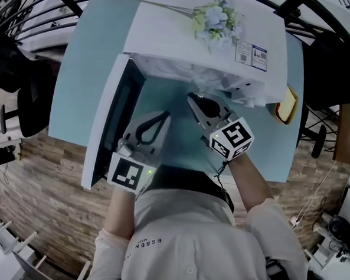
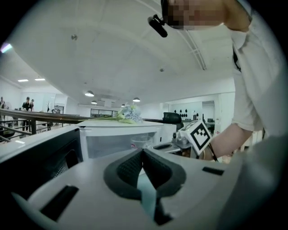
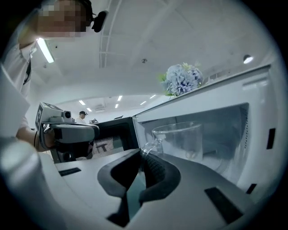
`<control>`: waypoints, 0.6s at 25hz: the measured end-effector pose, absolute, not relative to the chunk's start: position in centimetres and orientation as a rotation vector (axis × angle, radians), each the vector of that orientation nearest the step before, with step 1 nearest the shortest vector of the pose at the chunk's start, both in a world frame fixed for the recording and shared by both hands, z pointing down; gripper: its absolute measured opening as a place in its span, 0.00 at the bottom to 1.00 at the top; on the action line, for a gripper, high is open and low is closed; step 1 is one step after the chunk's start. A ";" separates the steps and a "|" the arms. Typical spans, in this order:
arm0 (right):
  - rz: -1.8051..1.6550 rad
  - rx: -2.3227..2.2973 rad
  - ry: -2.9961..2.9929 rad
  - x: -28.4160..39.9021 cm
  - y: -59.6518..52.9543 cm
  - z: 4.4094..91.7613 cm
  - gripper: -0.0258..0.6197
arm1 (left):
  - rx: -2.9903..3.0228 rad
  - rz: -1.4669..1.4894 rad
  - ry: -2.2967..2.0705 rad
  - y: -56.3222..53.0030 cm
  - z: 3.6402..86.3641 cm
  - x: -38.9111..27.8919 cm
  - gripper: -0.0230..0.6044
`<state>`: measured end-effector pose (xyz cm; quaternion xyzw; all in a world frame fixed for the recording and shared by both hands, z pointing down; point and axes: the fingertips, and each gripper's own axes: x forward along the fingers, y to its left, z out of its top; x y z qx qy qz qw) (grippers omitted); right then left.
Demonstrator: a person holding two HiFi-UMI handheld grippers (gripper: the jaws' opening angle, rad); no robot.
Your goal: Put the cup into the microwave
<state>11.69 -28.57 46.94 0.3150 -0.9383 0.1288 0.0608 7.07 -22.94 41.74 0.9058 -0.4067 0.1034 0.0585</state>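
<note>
Left gripper point(image 1: 163, 115) sits closest, low beside the open door point(image 1: 108, 114), fingers pressed together on nothing. Right gripper point(image 1: 193, 98) has its fingers clamped narrow on the handle point(image 3: 150, 144) of the glass cup point(image 3: 181, 138). Cup hangs upright at the mouth of the microwave point(image 1: 187, 36), body apparently just inside the cavity; can't tell if its base touches the cavity floor.

Step in hand, my read: seat the cup. To do it well:
- hold it upright and go straight in, clear of the frame
- lower until the base sits flat
- only then open the fingers and back out level so the handle doesn't snag
- left gripper should be clear of the door swing

Count: one cup, one microwave, one flower bunch point(image 1: 216, 19) on top, two grippers, one surface point(image 1: 88, 60).
</note>
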 end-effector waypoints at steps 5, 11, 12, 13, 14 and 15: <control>0.396 0.933 -2.845 11.2 -31.7 48.4 0.07 | 2.707 0.341 -1.281 -24.1 43.0 6.7 0.04; 0.396 0.919 -2.844 10.9 -34.4 50.4 0.07 | 2.687 0.354 -1.311 -25.7 44.4 6.1 0.04; 0.398 0.916 -2.844 10.7 -34.7 50.6 0.07 | 2.684 0.350 -1.316 -25.8 44.5 6.0 0.04; 0.400 0.912 -2.844 10.6 -35.0 50.8 0.07 | 2.678 0.345 -1.322 -25.9 44.5 5.9 0.04; 0.400 0.907 -2.845 10.4 -35.3 51.0 0.07 | 2.671 0.342 -1.327 -26.1 44.6 5.8 0.04; 0.399 0.901 -2.845 10.2 -35.5 51.1 0.07 | 2.666 0.344 -1.332 -26.2 44.7 5.7 0.04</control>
